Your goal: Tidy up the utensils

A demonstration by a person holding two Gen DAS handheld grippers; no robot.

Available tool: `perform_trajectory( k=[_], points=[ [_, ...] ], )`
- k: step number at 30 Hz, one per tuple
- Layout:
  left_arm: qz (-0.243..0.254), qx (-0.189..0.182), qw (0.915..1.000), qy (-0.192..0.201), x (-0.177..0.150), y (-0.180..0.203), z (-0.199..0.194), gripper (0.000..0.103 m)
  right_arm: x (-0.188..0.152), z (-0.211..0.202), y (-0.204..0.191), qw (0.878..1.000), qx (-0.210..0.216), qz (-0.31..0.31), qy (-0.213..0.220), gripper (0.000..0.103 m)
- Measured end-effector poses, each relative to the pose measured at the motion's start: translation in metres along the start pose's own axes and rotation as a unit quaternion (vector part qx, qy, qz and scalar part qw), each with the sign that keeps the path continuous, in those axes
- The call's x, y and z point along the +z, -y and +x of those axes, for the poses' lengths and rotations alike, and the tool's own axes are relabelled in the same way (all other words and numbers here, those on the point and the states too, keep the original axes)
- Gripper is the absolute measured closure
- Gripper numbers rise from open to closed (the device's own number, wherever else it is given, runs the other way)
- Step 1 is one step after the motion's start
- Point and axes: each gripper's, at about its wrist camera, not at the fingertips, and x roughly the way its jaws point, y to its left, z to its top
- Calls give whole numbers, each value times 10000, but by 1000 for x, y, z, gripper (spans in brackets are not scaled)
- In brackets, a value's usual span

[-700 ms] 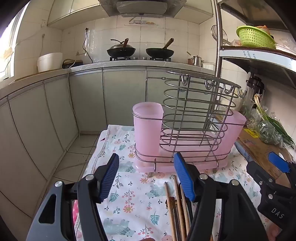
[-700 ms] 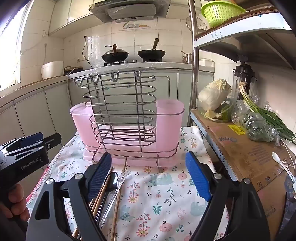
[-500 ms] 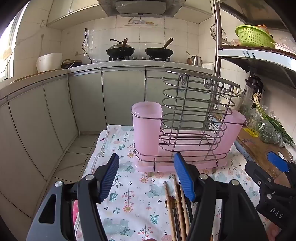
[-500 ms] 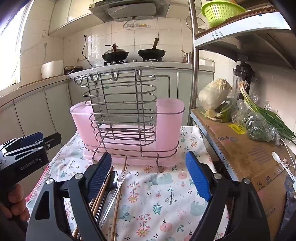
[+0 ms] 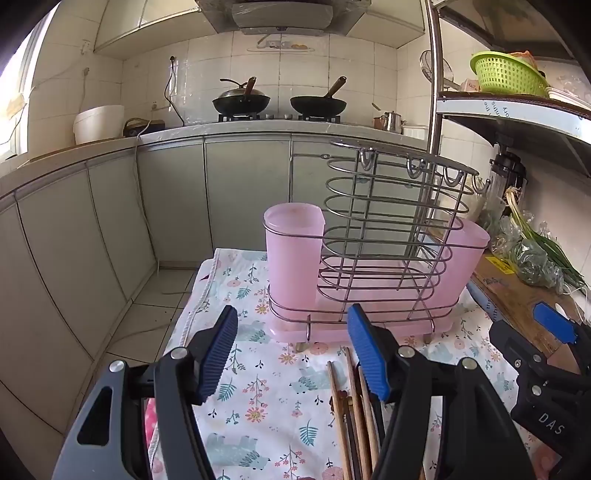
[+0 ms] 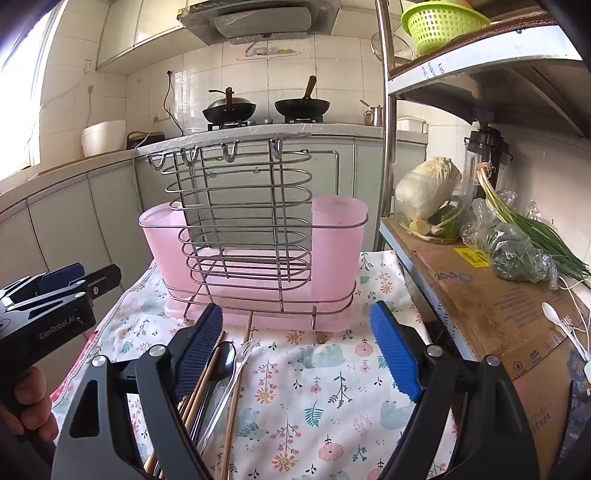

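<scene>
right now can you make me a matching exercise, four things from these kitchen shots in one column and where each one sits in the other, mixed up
Things:
1. chopsticks
2. green basket
3. woks
4. cabbage

Places:
A. on the stove at the back wall
B. on the top shelf of the metal rack
C. lying on the floral cloth in front of the pink utensil holder
D. in a clear bowl on the cardboard-covered surface at the right

Pairs: 1-C, 2-B, 3-A, 4-D
</scene>
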Motion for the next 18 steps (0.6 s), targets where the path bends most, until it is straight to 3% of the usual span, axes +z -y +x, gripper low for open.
perform_trajectory(
  k=[18],
  points=[
    [-57,-9,10000,56,2,-3,-6,42,2,-2,-4,9999,-46,-87,64,20]
  ],
)
